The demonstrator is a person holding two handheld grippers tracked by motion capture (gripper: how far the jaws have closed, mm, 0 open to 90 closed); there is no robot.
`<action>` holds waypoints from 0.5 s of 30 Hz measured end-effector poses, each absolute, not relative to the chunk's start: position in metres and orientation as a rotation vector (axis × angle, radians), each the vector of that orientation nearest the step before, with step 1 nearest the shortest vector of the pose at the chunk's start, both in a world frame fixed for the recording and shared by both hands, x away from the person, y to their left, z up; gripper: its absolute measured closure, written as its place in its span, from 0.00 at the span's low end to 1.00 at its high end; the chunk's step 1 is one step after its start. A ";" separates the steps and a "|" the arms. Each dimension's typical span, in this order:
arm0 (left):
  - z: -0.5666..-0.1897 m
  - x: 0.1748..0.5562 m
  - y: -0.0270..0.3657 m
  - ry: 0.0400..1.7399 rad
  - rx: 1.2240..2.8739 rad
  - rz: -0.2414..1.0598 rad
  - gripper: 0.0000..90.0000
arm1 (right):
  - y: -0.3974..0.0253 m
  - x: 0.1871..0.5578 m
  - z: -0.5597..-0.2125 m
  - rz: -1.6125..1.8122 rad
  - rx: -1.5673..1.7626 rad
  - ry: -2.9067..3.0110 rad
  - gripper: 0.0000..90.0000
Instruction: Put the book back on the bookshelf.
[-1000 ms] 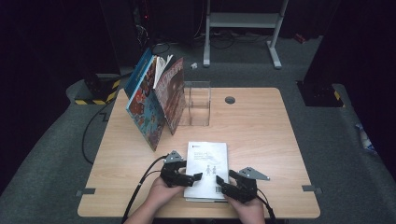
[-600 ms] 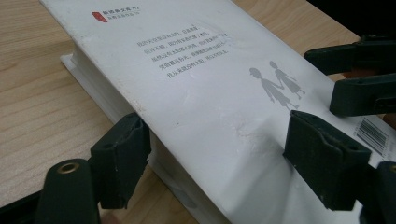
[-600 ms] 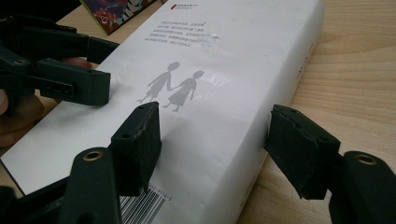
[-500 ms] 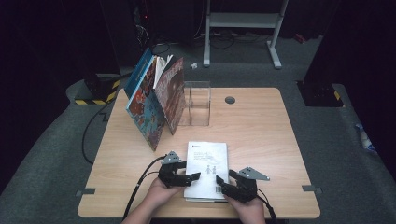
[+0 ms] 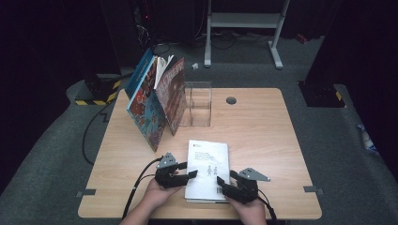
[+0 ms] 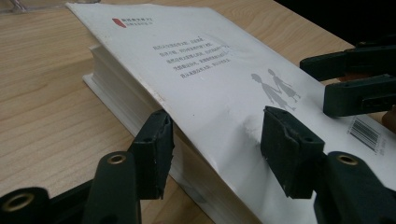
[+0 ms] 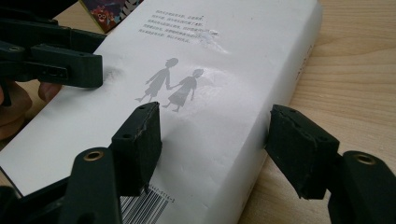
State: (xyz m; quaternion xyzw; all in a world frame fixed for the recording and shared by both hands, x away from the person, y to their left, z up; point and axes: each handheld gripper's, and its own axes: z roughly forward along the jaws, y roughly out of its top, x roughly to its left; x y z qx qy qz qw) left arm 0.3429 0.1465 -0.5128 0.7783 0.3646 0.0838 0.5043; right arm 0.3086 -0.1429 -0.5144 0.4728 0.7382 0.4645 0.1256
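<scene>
the white book (image 5: 208, 169) lies flat near the table's (image 5: 263, 140) front edge; our left gripper (image 5: 187, 176) and right gripper (image 5: 224, 189) straddle its sides, both with jaws apart. behind stand leaning picture books (image 5: 157, 101) and a clear box (image 5: 197, 104). bare wood lies to the right. little has shifted since half a second ago.

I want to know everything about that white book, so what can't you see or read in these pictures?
- Thick white paperback book: the grey printed lines on its cover are too small to read in the high view and both gripper views.
- Its barcode: partly behind the right gripper in that gripper's view, cut by the edge in the left gripper view.
- Its underside: hidden against the light wooden table.
</scene>
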 end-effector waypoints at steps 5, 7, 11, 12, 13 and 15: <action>-0.510 0.340 0.147 0.862 1.885 0.232 0.53 | -0.145 0.315 -0.514 1.361 1.403 2.180 0.32; -0.510 0.339 0.147 0.849 1.885 0.248 0.53 | -0.146 0.320 -0.514 1.361 1.414 2.188 0.31; -0.506 0.336 0.145 0.820 1.889 0.294 0.53 | -0.149 0.329 -0.511 1.368 1.437 2.198 0.30; -0.505 0.334 0.145 0.806 1.891 0.303 0.53 | -0.150 0.331 -0.511 1.363 1.443 2.200 0.30; -0.504 0.333 0.145 0.793 1.894 0.312 0.53 | -0.151 0.333 -0.510 1.370 1.447 2.203 0.30; -0.502 0.331 0.144 0.766 1.898 0.330 0.53 | -0.153 0.338 -0.509 1.367 1.458 2.217 0.30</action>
